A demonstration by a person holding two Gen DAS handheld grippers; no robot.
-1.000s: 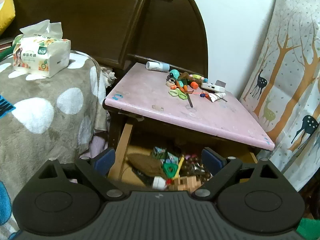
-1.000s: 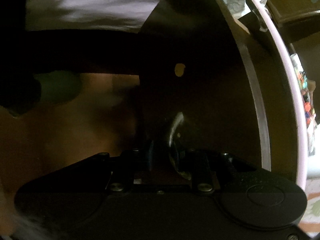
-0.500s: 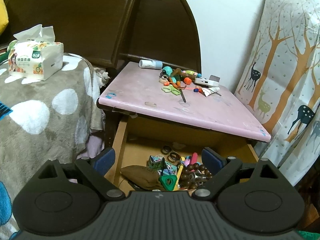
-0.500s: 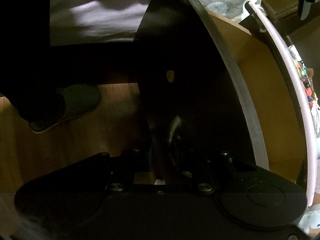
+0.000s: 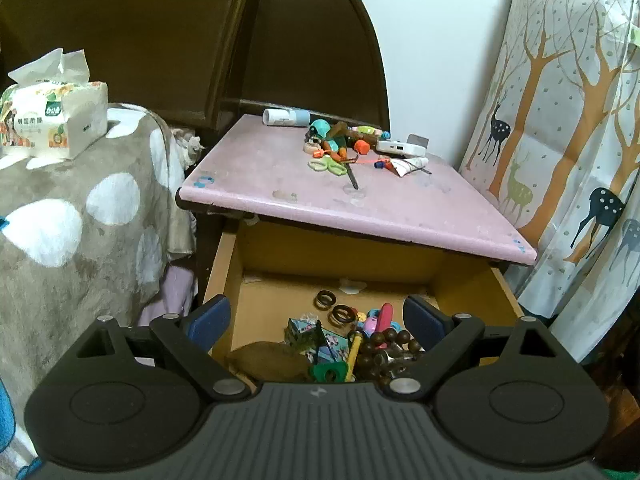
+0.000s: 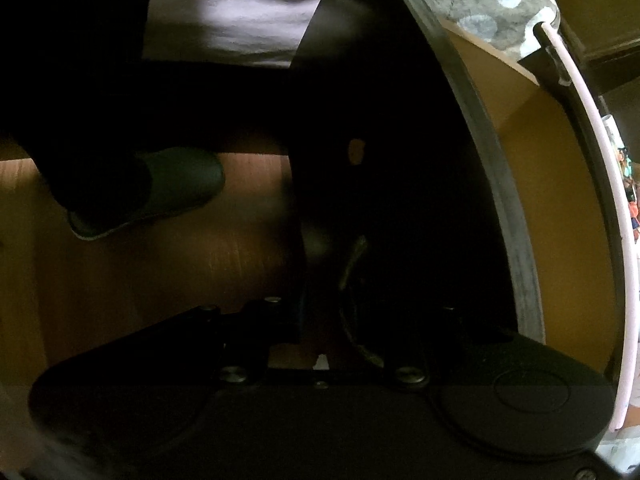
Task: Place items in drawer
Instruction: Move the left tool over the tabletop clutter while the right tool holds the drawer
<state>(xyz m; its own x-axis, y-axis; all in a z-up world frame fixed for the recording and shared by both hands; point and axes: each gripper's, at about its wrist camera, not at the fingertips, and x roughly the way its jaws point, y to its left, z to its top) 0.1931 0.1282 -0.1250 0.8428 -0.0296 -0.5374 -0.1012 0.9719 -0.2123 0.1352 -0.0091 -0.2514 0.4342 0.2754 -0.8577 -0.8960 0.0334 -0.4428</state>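
The wooden drawer (image 5: 280, 292) under the pink tabletop (image 5: 400, 208) stands pulled out. It holds rings, beads, a brown pouch (image 5: 268, 360) and small toys. A pile of small items (image 5: 348, 144) lies on the tabletop: green scissors, a white tube, a white power bank, coloured bits. My left gripper (image 5: 316, 316) is open and empty, hovering above the drawer's front. My right gripper (image 6: 340, 304) is shut on the drawer's metal handle (image 6: 352, 264) on the dark drawer front (image 6: 400, 160). Its fingers are in deep shadow.
A bed with a grey spotted blanket (image 5: 80, 220) and a tissue pack (image 5: 52, 120) lies to the left. A dark headboard stands behind. A deer-print curtain (image 5: 568, 140) hangs on the right. A slippered foot (image 6: 160, 192) stands on the wooden floor.
The drawer has slid out from nearly shut to wide open, pulled by my right gripper. The left gripper has risen slightly; more of the drawer's inside shows.
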